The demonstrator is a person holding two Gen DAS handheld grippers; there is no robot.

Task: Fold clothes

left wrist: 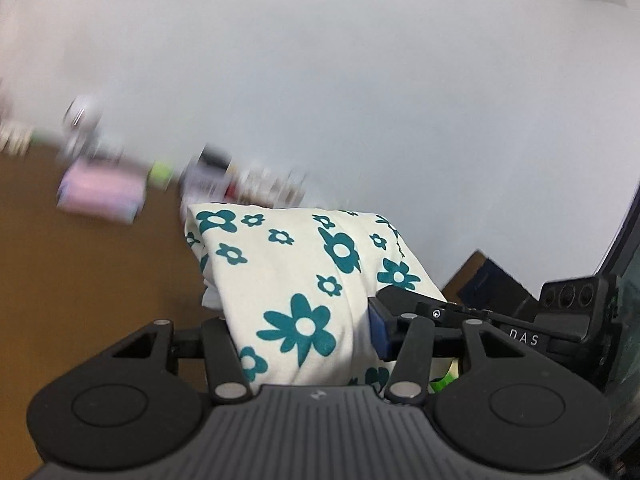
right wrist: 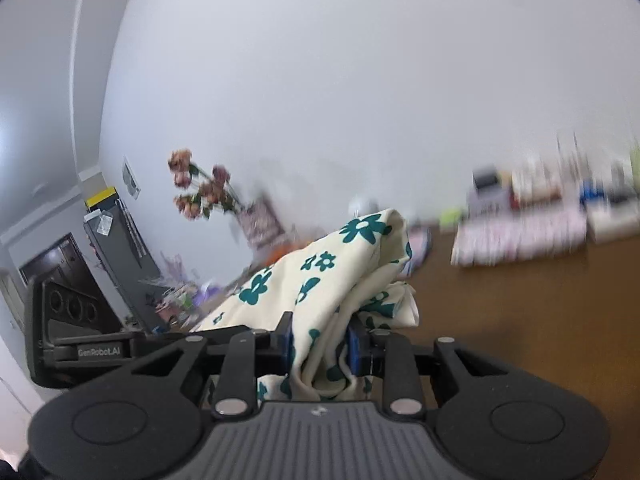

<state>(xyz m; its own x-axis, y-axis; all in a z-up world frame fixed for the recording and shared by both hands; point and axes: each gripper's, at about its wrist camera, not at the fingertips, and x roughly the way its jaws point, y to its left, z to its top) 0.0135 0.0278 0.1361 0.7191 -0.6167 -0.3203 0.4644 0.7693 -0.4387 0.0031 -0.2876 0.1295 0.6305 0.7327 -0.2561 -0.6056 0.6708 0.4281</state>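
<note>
A cream garment with teal flowers (left wrist: 296, 280) is lifted above the brown table (left wrist: 80, 280). My left gripper (left wrist: 304, 344) is shut on the garment, which drapes over and hides its left finger. The other gripper's body shows at the right of the left wrist view. In the right wrist view my right gripper (right wrist: 320, 350) is shut on a bunched edge of the same garment (right wrist: 320, 276), pinched between blue pads (right wrist: 354, 350). The cloth rises ahead of the fingers and folds over itself. Both views tilt up toward the wall.
The brown table (right wrist: 520, 320) stretches ahead. Blurred clutter lines its far edge: a pink and white pack (left wrist: 100, 196), boxes (right wrist: 520, 236), dried flowers in a vase (right wrist: 208, 192). A dark fridge (right wrist: 120, 248) stands left. A dark box (left wrist: 488, 284) lies right.
</note>
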